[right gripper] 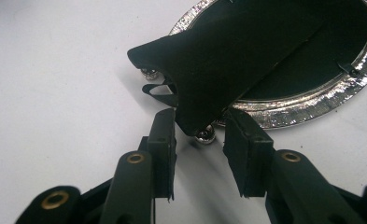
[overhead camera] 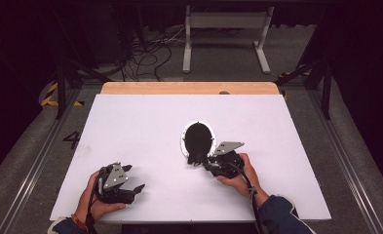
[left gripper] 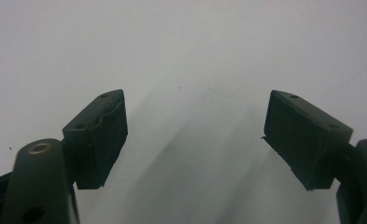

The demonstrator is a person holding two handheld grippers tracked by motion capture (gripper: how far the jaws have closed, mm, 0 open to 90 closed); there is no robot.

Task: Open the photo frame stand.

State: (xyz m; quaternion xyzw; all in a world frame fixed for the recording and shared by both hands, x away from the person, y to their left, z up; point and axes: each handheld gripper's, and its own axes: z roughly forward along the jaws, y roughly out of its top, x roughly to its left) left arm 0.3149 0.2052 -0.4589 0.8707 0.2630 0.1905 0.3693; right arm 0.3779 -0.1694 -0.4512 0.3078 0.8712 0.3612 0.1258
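Observation:
An oval picture frame [overhead camera: 198, 139] lies face down on the white table top, black back up, its silver rim [right gripper: 312, 105] showing. Its black fold-out stand [right gripper: 228, 60] is lifted off the back and points toward my right gripper [right gripper: 200, 119]. The stand's lower corner sits between that gripper's jaws, which stand a little apart at each side of it; I see no pad pressing on it. A small silver ball foot [right gripper: 204, 135] shows just under that corner. My right gripper [overhead camera: 203, 162] lies at the frame's near end. My left gripper [overhead camera: 134, 177] rests at the near left, open, with bare table between its pads [left gripper: 102, 135].
The white table top [overhead camera: 130, 122] has a wooden strip [overhead camera: 189, 87] along its far edge. Beyond it, on the floor, stand a white metal frame [overhead camera: 225, 29] and a tangle of cables [overhead camera: 145, 58]. Dark rails run down both sides of the table.

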